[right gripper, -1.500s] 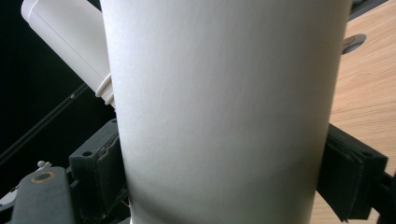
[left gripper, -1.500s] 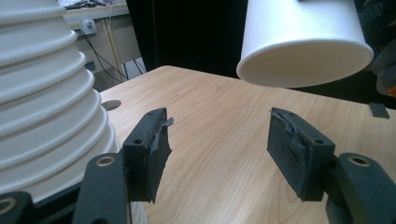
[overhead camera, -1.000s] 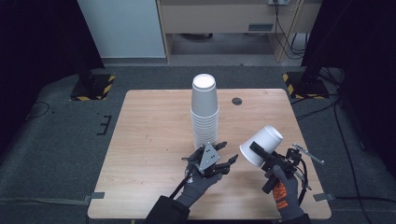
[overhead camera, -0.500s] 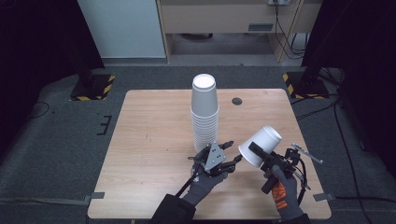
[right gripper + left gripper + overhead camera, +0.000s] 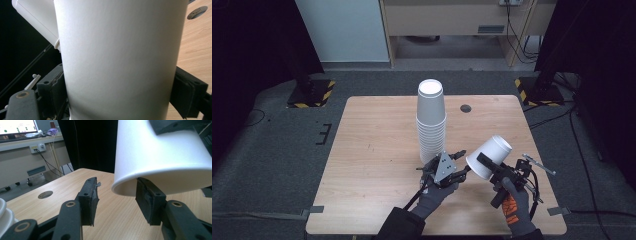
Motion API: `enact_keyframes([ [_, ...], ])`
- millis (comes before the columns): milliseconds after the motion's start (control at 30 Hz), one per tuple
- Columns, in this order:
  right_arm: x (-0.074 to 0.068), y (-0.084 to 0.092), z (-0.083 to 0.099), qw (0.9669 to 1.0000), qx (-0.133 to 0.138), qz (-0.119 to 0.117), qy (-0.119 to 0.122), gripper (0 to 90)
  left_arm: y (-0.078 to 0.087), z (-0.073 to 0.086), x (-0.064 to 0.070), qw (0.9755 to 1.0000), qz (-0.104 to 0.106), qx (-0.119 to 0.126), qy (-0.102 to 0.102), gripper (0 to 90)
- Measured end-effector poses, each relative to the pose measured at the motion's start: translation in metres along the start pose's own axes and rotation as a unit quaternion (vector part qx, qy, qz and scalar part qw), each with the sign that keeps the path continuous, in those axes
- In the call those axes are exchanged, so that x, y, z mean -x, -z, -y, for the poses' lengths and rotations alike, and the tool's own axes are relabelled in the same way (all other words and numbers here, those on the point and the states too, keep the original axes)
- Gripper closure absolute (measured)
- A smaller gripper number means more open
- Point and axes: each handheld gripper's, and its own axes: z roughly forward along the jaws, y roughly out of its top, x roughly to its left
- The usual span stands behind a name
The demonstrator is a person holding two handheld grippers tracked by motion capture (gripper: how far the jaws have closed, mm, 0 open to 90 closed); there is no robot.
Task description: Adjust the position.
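The right gripper (image 5: 486, 165) holds a white cup (image 5: 488, 156) tilted above the table (image 5: 372, 150), while the left gripper (image 5: 117, 198), half open and just closing, reaches its rim, so too hard a squeeze could crush the thin rim.

The table (image 5: 377, 150) is a rectangular top of light wood grain with rounded corners, standing on a dark grey carpeted floor (image 5: 277, 165). A tall stack of white paper cups (image 5: 431, 120) stands upright on the table, roughly at its middle, mouths down. A small dark round cable hole (image 5: 466, 108) is set in the tabletop near the far edge, to the right of the stack and apart from it. Strips of grey tape (image 5: 317, 209) sit at the near corners of the table. The remaining surface is bare wood.
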Motion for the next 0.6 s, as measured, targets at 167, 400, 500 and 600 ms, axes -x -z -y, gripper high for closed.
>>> enact_keyframes([
  [167, 0.0002, -0.0028, 0.0028, 1.0, -0.006, -0.002, 0.002, 15.1, -0.0047, -0.0005, -0.0011, 1.0, -0.001, 0.006, 0.004, 55.1],
  [400, -0.0004, -0.005, 0.0054, 0.9999, -0.014, -0.007, -0.002, 15.0, -0.0101, -0.0005, -0.0002, 0.9999, -0.004, 0.009, 0.005, 59.0],
  [500, -0.0003, -0.006, 0.0064, 0.9998, -0.018, -0.007, -0.002, 15.0, -0.0111, 0.0002, -0.0002, 0.9999, -0.005, 0.01, 0.003, 64.7],
  [600, -0.0003, -0.0065, 0.007, 0.9998, -0.02, -0.007, -0.005, 15.0, -0.0109, 0.0, -0.0004, 0.9999, -0.007, 0.011, 0.001, 71.0],
])
